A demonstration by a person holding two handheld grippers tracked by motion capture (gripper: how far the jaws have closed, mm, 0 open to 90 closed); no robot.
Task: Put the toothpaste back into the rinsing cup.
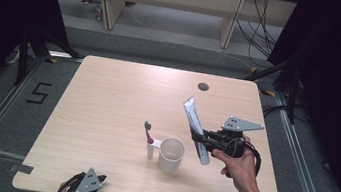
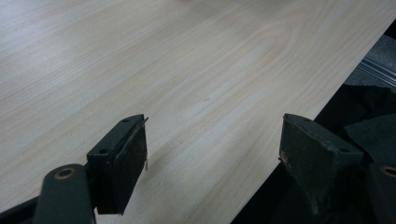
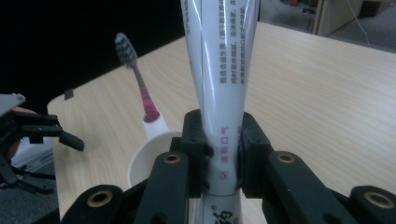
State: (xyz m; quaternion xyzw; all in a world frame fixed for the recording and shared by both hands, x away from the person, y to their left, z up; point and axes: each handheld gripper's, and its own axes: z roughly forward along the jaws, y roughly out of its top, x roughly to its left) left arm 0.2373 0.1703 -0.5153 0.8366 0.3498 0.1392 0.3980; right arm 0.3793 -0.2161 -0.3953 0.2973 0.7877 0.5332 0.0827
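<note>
My right gripper [image 1: 201,137] is shut on a white toothpaste tube [image 1: 195,128], held tilted above the table just right of the white cup [image 1: 171,154]. In the right gripper view the tube [image 3: 223,74] stands pinched between the two black pads [image 3: 195,140], with the cup [image 3: 144,161] behind and to the left. A toothbrush [image 1: 148,134] with a pink neck and a white handle stands beside the cup; its bristles [image 3: 124,46] point up. My left gripper [image 1: 87,188] rests at the table's near edge, and its jaws [image 2: 212,156] stand open over bare wood.
The light wooden table [image 1: 123,94] has a round cable hole [image 1: 203,86] near its far edge. In the left gripper view the table's edge [image 2: 299,130] runs diagonally, with dark floor beyond. Shelving and cables stand behind the table.
</note>
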